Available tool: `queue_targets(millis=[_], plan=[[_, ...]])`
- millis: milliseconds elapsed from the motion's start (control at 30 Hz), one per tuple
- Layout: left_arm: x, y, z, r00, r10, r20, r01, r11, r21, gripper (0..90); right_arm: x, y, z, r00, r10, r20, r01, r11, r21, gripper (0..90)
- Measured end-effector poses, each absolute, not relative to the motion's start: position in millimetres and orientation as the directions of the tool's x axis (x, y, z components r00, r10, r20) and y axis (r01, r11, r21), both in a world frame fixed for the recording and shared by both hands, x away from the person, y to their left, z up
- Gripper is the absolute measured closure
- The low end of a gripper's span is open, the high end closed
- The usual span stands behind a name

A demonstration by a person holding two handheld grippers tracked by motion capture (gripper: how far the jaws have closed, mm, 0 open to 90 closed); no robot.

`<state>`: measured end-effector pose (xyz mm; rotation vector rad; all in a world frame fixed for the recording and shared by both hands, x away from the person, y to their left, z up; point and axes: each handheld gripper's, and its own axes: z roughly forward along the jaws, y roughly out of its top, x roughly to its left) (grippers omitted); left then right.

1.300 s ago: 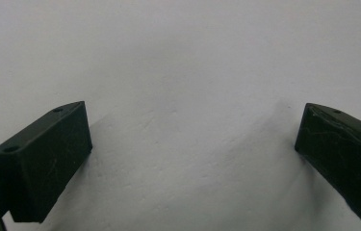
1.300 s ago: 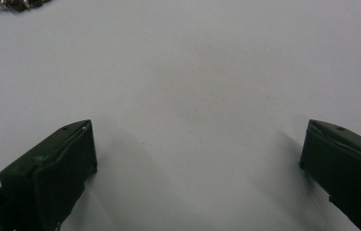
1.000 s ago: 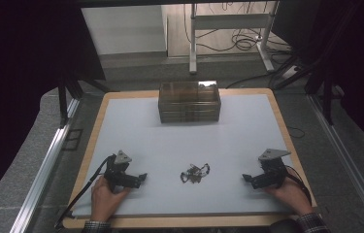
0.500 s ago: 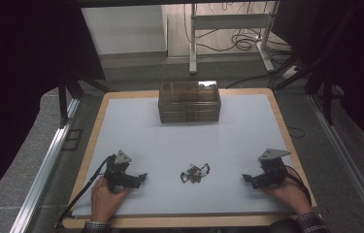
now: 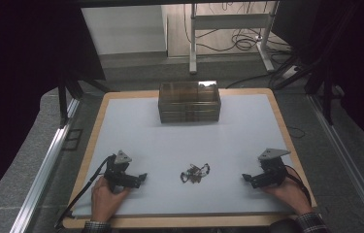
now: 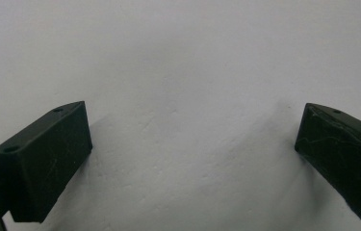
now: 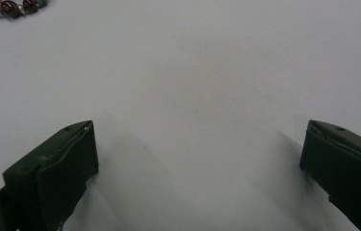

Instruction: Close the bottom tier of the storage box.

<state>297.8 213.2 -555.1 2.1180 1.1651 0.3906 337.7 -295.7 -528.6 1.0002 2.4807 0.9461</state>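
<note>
A small tangle of beaded jewellery [image 5: 194, 173] lies on the white table top [image 5: 189, 141] near the front middle. Its beads [image 7: 9, 7] show at the top left corner of the right gripper view. My left gripper [image 5: 142, 177] rests on the table to the left of the jewellery, held by a hand, jaws wide apart and nothing between them [image 6: 192, 144]. My right gripper [image 5: 245, 178] rests to the right of the jewellery, also open and empty [image 7: 197, 154]. Both point inward toward the jewellery, each well apart from it.
A brown translucent drawer box [image 5: 189, 101] stands at the back middle of the table. A wooden rim [image 5: 90, 145] frames the white surface. Metal rails [image 5: 43, 170] run along both sides; cables lie on the floor behind.
</note>
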Motion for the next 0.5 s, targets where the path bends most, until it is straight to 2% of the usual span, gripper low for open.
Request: queue_targets(millis=[500], plan=[[297.9,213.5,-554.9,0.557,0.828,-0.057,0.626,-0.374,0.684,0.0,335.9,-289.8,-523.7,-0.738,0.672,-0.054,0.478,0.578,0.661,1.9]])
